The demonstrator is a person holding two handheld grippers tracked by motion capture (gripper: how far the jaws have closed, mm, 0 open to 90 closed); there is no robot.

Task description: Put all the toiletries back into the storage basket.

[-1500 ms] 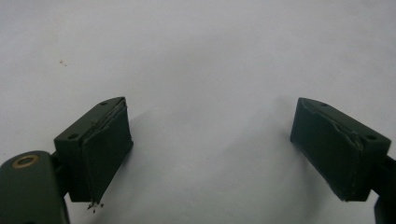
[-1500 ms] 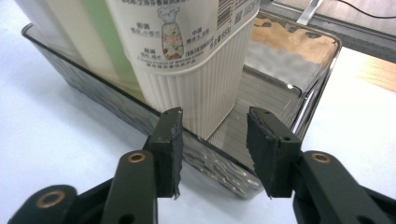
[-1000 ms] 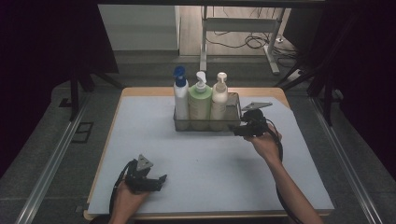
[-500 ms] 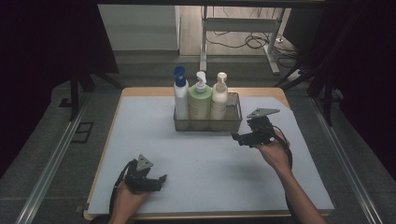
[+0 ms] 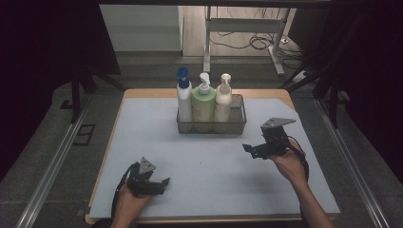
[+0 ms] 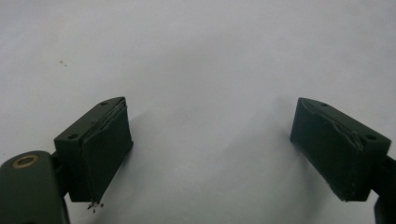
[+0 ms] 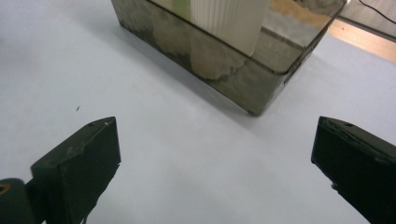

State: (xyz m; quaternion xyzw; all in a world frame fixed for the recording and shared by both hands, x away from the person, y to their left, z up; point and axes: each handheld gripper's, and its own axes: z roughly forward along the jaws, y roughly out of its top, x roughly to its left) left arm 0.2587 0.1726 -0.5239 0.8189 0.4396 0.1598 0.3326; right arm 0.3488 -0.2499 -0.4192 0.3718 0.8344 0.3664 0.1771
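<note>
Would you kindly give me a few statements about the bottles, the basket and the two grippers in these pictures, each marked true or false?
1. Three pump bottles stand in the basket. True.
2. The green bottle stands between the blue-capped bottle and the cream bottle. True.
3. The right gripper is clamped on the cream bottle. False: its jaws have just been opening, they stand wide with nothing between them, apart from the basket.
4. The left gripper holds a cloth. False: its jaws are open over the bare white mat.
5. The basket lies tipped on its side. False: it stands upright on the mat.
</note>
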